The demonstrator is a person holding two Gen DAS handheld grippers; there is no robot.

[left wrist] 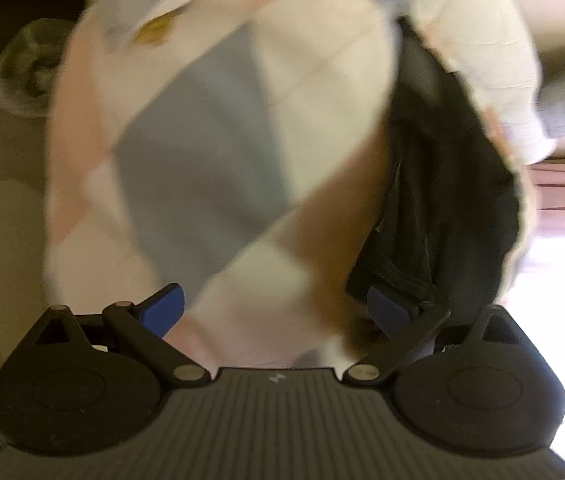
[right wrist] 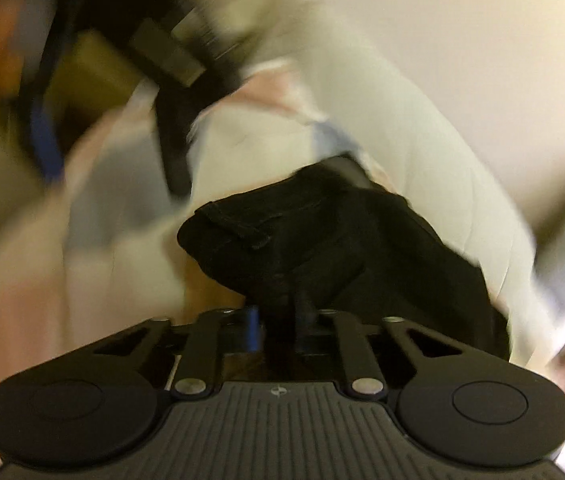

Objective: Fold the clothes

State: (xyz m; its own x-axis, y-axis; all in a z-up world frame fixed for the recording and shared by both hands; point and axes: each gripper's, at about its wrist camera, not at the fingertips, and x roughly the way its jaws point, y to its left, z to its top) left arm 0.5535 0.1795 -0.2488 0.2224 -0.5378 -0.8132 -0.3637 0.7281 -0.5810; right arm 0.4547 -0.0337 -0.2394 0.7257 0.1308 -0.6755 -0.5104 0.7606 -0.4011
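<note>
Two garments fill both views, and both pictures are smeared by motion blur. In the left wrist view, a patchwork cloth [left wrist: 218, 152] of pink, grey, white and tan panels hangs across most of the frame, its long axis running from the top edge down to the left gripper [left wrist: 278, 312]. Its blue pads [left wrist: 162, 310] stand well apart, so the tongs are open, and the cloth's lower end passes between them; whether it touches either pad cannot be told. To the right of the patchwork, a black garment [left wrist: 450, 200] hangs as a dark, creased band, running top to bottom and tilted a little, its lower end reaching the right-hand pad. A cream sofa [left wrist: 2, 200] shows at the left edge, seen only here.

The right wrist view alone shows the other gripper from outside, a dark blurred shape [right wrist: 170, 52] in the upper left with a blue streak beside it. Right of that, the black garment [right wrist: 322, 240] bunches into a rounded lump with a visible seam, lying just ahead of the right gripper [right wrist: 278, 328]. Its fingers [right wrist: 252, 330] sit close together with black fabric pinched between them, so these tongs are clamped on the black garment. White cloth [right wrist: 422, 140] sweeps diagonally behind it, toward the lower right.
</note>
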